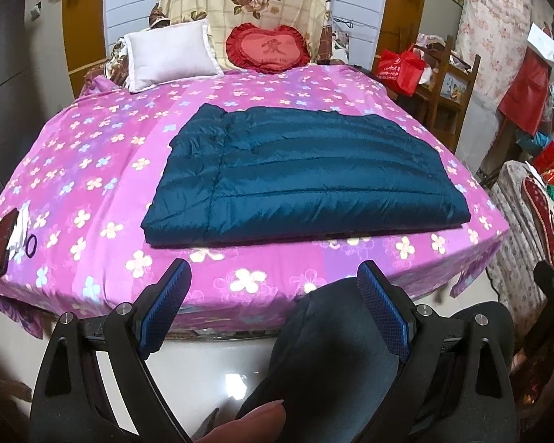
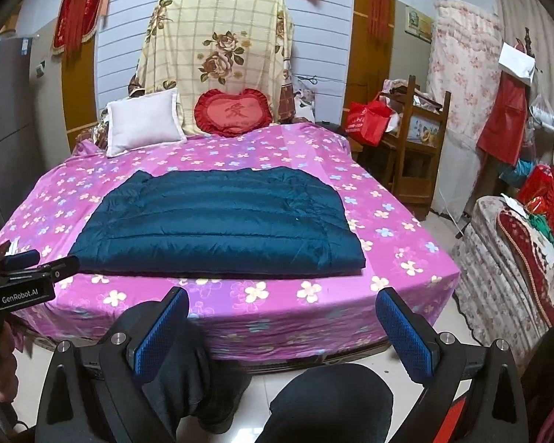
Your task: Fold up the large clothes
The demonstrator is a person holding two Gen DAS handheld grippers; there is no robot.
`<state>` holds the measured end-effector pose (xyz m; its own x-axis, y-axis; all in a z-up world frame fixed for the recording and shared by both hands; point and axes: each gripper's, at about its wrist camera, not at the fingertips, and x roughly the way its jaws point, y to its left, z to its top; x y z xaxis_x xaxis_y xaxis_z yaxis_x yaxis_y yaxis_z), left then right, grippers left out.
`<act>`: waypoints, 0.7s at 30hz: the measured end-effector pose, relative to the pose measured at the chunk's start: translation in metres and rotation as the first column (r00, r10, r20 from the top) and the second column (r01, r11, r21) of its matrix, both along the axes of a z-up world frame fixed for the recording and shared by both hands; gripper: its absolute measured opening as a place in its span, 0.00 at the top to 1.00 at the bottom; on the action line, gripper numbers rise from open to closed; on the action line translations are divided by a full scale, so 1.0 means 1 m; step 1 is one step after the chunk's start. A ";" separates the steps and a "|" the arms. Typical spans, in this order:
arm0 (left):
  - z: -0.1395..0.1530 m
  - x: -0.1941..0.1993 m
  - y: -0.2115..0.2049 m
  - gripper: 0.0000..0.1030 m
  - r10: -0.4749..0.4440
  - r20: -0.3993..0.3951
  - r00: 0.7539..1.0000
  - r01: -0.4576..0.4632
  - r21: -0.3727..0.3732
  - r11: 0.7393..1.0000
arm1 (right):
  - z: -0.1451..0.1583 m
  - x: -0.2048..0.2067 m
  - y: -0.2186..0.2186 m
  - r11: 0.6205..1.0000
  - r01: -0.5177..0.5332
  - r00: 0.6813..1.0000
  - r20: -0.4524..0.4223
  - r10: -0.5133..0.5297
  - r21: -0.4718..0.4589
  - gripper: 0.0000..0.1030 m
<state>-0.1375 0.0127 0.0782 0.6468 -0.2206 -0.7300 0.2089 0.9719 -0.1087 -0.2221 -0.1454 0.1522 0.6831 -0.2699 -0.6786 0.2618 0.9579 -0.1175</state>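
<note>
A: Where does the dark teal padded garment lie?

B: Flat on the pink flowered bedspread, toward the foot of the bed, at twelve o'clock from both grippers. It reads as a rough rectangle with its thick doubled edge nearest the person. The white pillow and red heart cushion sit well beyond it.

A: And the grippers?

B: The left gripper is spread wide with nothing between its blue pads; the right gripper is likewise released and empty. Both hang short of the bed edge, above the person's knees, apart from the garment.

A: How would it handle?

B: Judging by the quilted channels and the sheen, it looks light, puffy and soft, with a slick shell. It will likely slide on itself and spring back from a crease, so a thin pinch may slip.

A: Where should it be taken?

B: Probably at the two near corners, at about ten o'clock for the left and two o'clock for the right, biting deep over the stitched hem so all the layers come up together.

A: Anything nearby to mind?

B: A dark phone-like object at nine o'clock in the left view, well apart.
</note>
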 end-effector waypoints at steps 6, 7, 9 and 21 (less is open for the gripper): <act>-0.003 0.000 0.000 0.11 -0.001 -0.010 1.000 0.001 -0.003 1.000 | 0.000 0.000 0.001 1.000 -0.001 1.000 0.002 0.001 -0.009 0.03; -0.003 0.000 0.000 0.11 -0.001 -0.010 1.000 0.001 -0.002 1.000 | 0.000 0.000 0.001 1.000 -0.002 1.000 0.002 0.002 -0.010 0.03; -0.004 0.000 0.000 0.11 -0.001 -0.010 1.000 0.001 -0.002 1.000 | 0.000 0.000 0.001 1.000 -0.001 1.000 0.003 0.001 -0.009 0.03; -0.007 -0.001 -0.001 0.11 0.001 -0.016 1.000 -0.001 -0.001 1.000 | -0.001 0.001 0.001 1.000 0.001 1.000 0.002 -0.001 -0.010 0.03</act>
